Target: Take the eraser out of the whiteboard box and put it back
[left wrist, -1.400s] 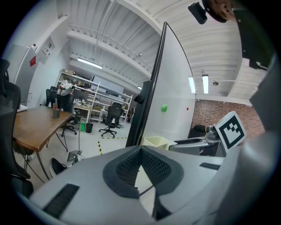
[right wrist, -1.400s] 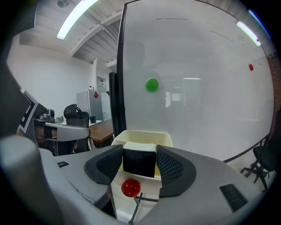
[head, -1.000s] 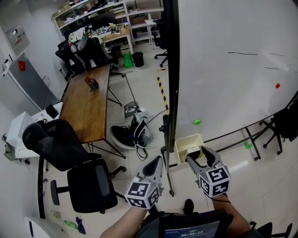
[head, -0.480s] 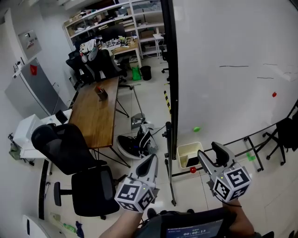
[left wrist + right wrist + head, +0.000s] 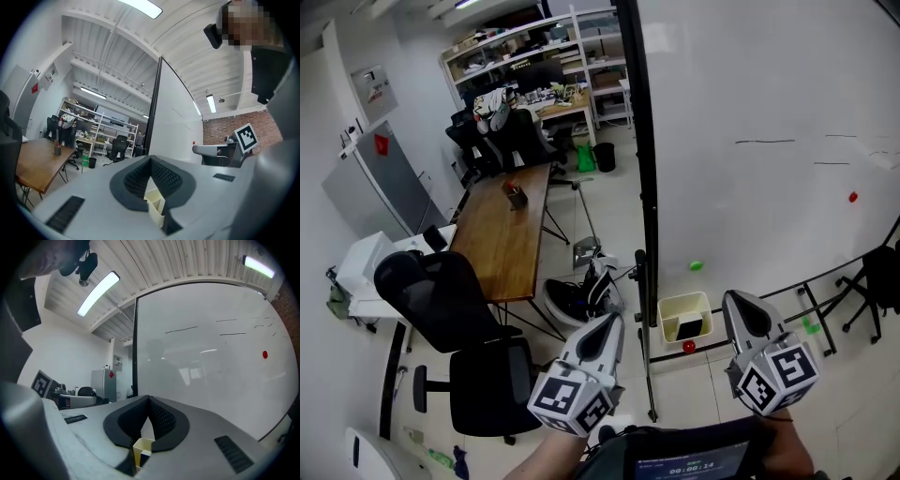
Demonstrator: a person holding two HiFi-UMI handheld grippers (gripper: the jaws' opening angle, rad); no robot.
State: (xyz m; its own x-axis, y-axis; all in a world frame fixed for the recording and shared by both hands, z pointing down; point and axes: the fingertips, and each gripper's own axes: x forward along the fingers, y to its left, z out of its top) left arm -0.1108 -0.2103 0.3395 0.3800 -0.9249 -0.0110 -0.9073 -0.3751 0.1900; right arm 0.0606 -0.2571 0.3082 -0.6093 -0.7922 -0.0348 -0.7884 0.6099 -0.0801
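The cream whiteboard box (image 5: 671,308) hangs low on the whiteboard (image 5: 769,112), by its black frame. A dark block, seemingly the eraser (image 5: 692,327), lies inside it. In the head view my right gripper (image 5: 741,302) is held just right of the box and apart from it. Its jaws are closing and meet with nothing between them, as the right gripper view (image 5: 149,397) shows. My left gripper (image 5: 607,325) floats left of the frame, shut and empty. It faces the room in the left gripper view (image 5: 151,158).
A red magnet (image 5: 688,346) sits under the box and a green one (image 5: 697,265) above it. The board's black post (image 5: 643,187) stands between my grippers. A wooden table (image 5: 502,239), black office chairs (image 5: 441,300) and floor clutter (image 5: 581,295) lie to the left.
Both grippers have risen away from the box. The right gripper stood open over the box before; its jaws are now together and hold nothing.
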